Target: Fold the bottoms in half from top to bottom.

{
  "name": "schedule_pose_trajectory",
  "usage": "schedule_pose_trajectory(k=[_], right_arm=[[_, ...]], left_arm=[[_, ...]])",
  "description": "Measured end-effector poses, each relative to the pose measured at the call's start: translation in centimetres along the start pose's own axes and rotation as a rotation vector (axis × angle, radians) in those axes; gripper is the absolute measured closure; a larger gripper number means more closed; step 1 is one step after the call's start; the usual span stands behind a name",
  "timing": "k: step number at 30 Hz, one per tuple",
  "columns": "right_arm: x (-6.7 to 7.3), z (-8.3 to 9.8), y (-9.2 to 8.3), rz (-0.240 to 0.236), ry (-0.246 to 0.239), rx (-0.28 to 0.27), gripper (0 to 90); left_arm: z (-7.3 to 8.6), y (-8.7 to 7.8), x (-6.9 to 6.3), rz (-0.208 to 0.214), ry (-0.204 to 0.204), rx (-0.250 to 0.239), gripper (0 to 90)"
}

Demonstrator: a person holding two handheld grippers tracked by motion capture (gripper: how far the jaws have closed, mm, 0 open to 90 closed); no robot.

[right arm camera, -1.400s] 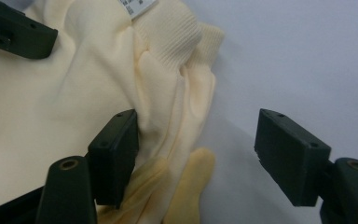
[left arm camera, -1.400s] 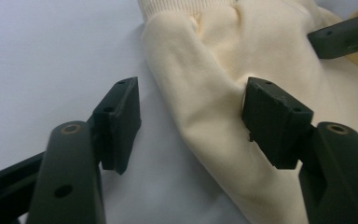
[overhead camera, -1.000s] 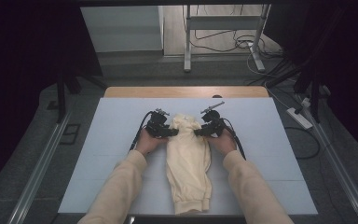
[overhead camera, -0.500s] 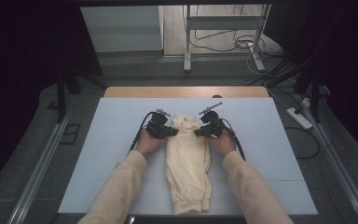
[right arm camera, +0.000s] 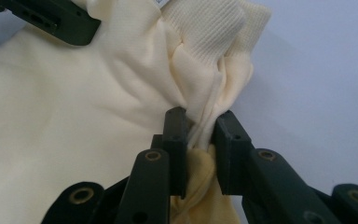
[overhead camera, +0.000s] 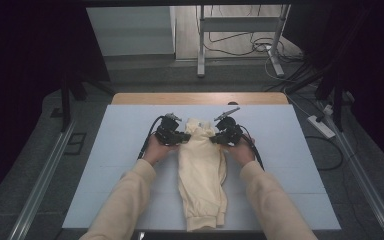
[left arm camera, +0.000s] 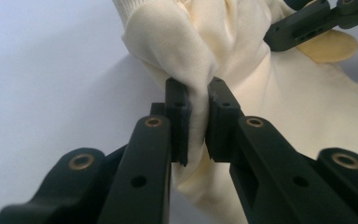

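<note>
The left gripper [left arm camera: 196, 122] has its two black jaws pressed together on a gathered fold of the cream sweatshirt [left arm camera: 279, 112], the cloth squeezed thin between the pads and bulging out above and below them. The right gripper [right arm camera: 200, 140] pinches the same garment in the same manner: a bunch of cream fabric runs down between its jaws, with a ribbed knit band [right arm camera: 209, 32] standing just above the pinch.

In the high view the left gripper [overhead camera: 182, 137] and the right gripper [overhead camera: 215, 138] sit on either side of the sweatshirt's [overhead camera: 201, 175] far end, each touching it, with the bunched fabric raised between them. The left hand [overhead camera: 155, 148] and right hand [overhead camera: 241, 150] hold the grippers from behind, cream sleeves reaching back to the bottom of the view.

The sweatshirt lies as a narrow folded strip running from the grippers toward the person, its ribbed hem at the near edge of the white table surface [overhead camera: 105, 150]. It rests about midway between the table's left and right edges. Bare white surface lies open to both sides of the garment and beyond its far end, up to a wooden strip [overhead camera: 200, 98] along the table's far edge.
</note>
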State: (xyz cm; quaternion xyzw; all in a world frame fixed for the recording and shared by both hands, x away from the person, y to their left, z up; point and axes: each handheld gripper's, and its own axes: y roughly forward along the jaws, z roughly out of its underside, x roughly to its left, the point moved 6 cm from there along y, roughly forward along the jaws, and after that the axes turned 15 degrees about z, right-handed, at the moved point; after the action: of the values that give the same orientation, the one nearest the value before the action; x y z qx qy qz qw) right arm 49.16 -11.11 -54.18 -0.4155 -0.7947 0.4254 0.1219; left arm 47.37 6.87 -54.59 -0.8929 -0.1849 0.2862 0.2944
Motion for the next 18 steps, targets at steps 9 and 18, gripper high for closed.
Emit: schedule_pose_trajectory(k=[9,18], right_arm=[[-0.7,-1.4,-1.9,0.021,-0.012,-0.044,76.4],[-1.3,-3.6,-4.4,0.069,-0.02,-0.122,76.5]], left_arm=[[-2.0,-1.7,-0.8,0.006,0.032,-0.037,80.3],[-3.8,-3.5,-1.8,-0.014,0.072,-0.075,80.4]])
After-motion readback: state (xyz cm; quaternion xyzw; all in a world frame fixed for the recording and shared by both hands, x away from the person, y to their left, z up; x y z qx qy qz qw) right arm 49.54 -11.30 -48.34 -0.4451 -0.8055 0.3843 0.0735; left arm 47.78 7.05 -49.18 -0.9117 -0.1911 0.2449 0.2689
